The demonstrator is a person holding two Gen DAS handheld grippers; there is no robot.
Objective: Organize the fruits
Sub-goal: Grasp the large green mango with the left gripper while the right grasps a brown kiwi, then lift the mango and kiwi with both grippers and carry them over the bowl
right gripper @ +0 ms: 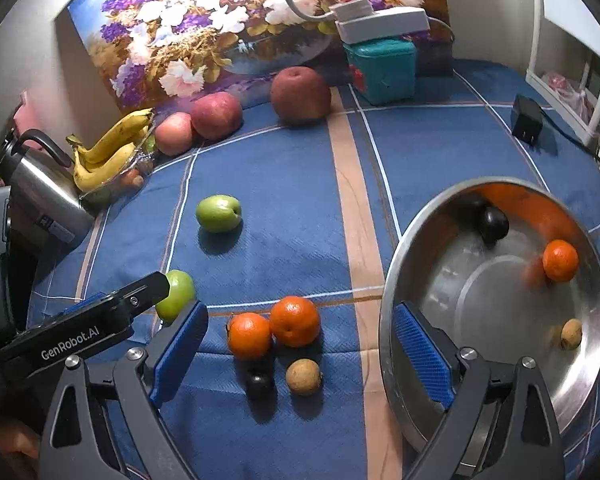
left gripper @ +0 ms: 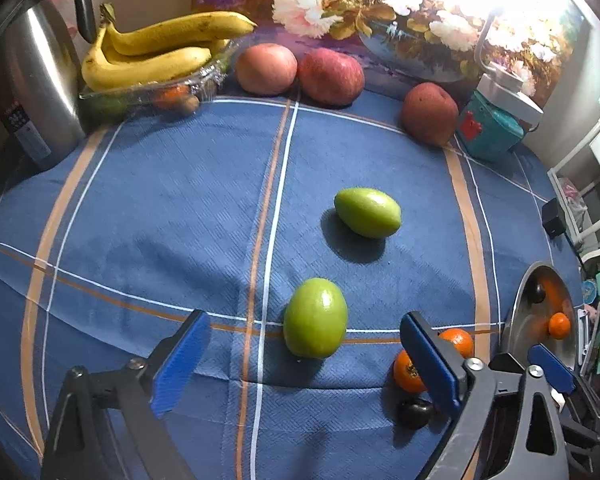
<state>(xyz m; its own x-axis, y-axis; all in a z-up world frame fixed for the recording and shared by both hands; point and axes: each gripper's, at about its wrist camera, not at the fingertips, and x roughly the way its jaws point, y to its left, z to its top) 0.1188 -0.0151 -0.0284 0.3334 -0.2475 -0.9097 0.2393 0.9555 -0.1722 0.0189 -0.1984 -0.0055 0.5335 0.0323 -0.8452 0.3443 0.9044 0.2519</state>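
Fruit sorting partly complete: a few pieces in the bowl, most on the table

The steel bowl (right gripper: 420, 240), lower right, holds one orange (right gripper: 560, 260), a dark plum (right gripper: 493, 227) and a small brown fruit (right gripper: 571, 334). Two oranges (right gripper: 295, 321), two green fruits (left gripper: 315, 323) and others remain on the table (right gripper: 292, 208). Left gripper (left gripper: 304, 364) and right gripper (right gripper: 300, 354): fingers wide apart, holding nothing

Two tangerines (right gripper: 274, 328) sat side by side left of the steel bowl (right gripper: 428, 240) before me. Behind them lay two green fruits (right gripper: 219, 213); apples (right gripper: 216, 115) and bananas (right gripper: 108, 148) lined the far edge.
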